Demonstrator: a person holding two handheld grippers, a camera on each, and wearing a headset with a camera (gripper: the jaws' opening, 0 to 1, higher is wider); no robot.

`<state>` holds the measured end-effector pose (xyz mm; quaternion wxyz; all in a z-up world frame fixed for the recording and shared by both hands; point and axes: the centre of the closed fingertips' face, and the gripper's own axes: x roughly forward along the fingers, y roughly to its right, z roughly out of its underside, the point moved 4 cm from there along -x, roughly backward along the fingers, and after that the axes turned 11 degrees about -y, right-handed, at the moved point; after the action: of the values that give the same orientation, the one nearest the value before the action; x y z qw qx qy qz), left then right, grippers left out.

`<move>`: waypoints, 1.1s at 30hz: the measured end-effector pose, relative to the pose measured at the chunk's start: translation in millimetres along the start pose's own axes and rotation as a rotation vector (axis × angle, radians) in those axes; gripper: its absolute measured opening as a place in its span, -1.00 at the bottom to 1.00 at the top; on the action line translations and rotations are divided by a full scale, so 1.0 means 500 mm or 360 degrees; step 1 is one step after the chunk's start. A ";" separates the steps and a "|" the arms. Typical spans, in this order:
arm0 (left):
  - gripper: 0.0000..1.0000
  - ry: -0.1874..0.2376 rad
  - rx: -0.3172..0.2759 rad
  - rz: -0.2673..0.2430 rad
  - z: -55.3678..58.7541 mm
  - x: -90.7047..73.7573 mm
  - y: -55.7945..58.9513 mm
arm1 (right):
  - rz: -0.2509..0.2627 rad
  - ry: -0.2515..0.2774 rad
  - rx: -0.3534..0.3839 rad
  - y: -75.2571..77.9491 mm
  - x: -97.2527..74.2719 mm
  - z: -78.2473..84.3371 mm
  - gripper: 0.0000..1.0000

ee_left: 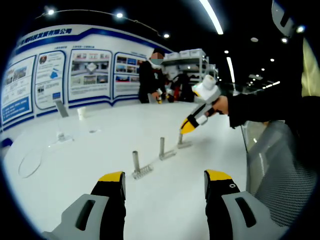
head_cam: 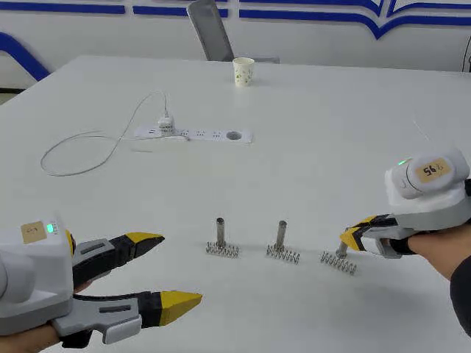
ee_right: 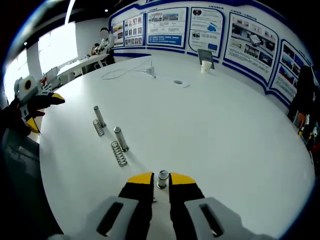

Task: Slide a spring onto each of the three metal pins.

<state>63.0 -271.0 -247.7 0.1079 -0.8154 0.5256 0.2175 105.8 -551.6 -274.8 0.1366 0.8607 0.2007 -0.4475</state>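
Head view: the middle pin [head_cam: 281, 233] stands upright with a spring [head_cam: 283, 255] lying at its foot. Right of it, the right gripper [head_cam: 347, 240] clamps the end pin [head_cam: 342, 250]. Left gripper view: the left gripper [ee_left: 165, 179] gapes wide, facing the middle pin [ee_left: 162, 146]. Right gripper view: the jaws pinch the end pin [ee_right: 163, 176].

Head view: high, from the near edge, facing forward and down over the white counter [head_cam: 309, 110], with the metal pins [head_cam: 281, 234] at mid-range.
Left gripper view: low, faces roughly along the pin row from a little way off.
Right gripper view: close on the end pin [ee_right: 163, 178], facing back along the row.
All three share the pins.
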 end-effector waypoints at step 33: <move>0.29 -0.0010 0.0010 0.0017 0.000 0.002 0.003 | -0.0157 -0.0063 -0.0192 -0.014 0.011 0.065 -0.64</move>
<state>62.2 -272.4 -247.9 0.1110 -0.8115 0.5304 0.2188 82.3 -557.8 -297.7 0.1698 0.8310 0.2667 -0.4576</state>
